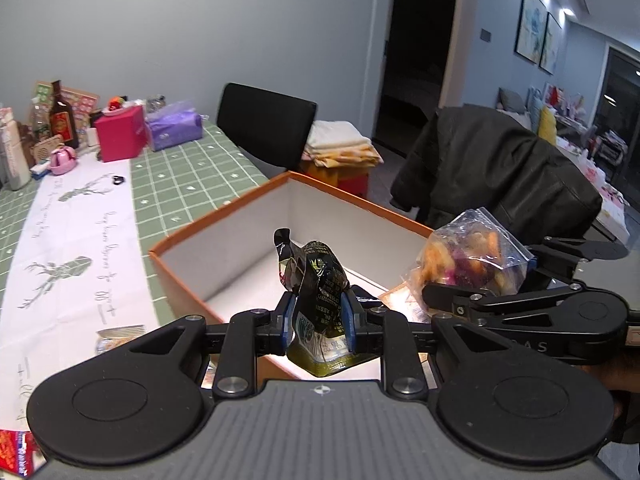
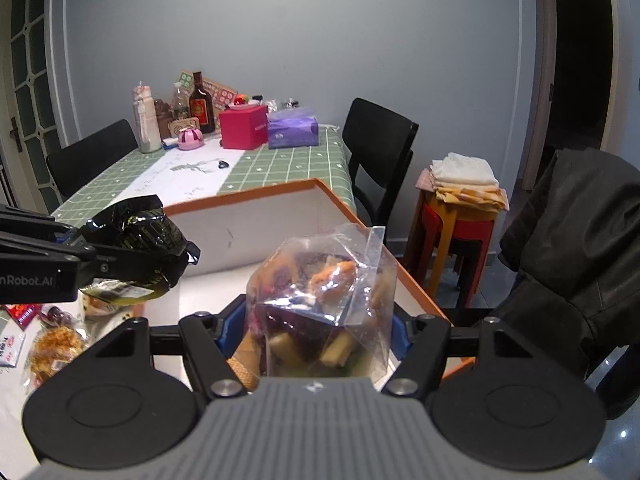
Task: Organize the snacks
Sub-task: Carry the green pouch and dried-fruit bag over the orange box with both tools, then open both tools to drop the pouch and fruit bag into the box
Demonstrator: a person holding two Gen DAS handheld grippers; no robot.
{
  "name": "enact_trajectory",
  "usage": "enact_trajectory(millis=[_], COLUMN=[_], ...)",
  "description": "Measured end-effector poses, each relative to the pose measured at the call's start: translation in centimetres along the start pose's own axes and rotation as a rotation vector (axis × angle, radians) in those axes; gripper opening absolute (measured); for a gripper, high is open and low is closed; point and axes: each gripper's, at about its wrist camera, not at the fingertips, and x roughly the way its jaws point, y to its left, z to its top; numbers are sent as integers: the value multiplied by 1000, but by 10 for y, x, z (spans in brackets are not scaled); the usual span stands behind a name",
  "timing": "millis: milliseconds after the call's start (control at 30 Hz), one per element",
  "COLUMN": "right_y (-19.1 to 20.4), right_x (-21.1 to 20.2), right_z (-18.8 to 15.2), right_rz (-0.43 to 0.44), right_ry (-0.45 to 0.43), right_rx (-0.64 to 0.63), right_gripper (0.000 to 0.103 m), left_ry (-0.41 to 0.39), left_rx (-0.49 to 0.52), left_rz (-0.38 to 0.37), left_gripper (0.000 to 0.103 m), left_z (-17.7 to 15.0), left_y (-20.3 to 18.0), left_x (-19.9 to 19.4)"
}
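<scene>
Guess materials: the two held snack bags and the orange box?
Dark pouch in the left tongs: looks like glossy plastic or foil film, with sharp crinkles and bright glints. Clear bag in the right tongs: thin transparent plastic, with contents visible through it and a zip-style strip on top. Box: likely cardboard, with stiff flat walls, a matte white inside and an orange outside.

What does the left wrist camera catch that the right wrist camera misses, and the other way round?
Only the left view shows the framed pictures and the lit room beyond. Only the right view shows the glass-paned door and loose snacks on the table. Both show the orange box, the dark packet in the left tongs and the clear bag in the right tongs.
</scene>
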Motion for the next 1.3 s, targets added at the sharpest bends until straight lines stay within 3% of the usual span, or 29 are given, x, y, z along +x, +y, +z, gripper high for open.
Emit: enact_trajectory(millis=[467, 533, 800, 1000, 1100, 1300], right_y=[-14, -14, -11, -9, -10, -3], right_x=[27, 28, 31, 27, 22, 12], right_z=[-9, -10, -16, -15, -12, -7], right_rz=[50, 58, 60, 26, 4, -15], right_ry=[90, 99, 125, 109, 92, 66], right_rx=[-133, -150, -188, -198, -186, -185], right_gripper=[67, 67, 67, 79, 81, 81], left_ry=[109, 117, 124, 113, 102, 72], left_rx=[86, 106, 167, 147, 130, 93], left_rz=[-63, -67, -58, -53, -42, -19], left_gripper=[26, 21, 21, 22, 31, 37], left_z=[-13, -15, -21, -21, -21, -23], left_y=[-21, -25, -36, -31, -25, -9], left_x=[33, 35, 35, 31, 26, 11])
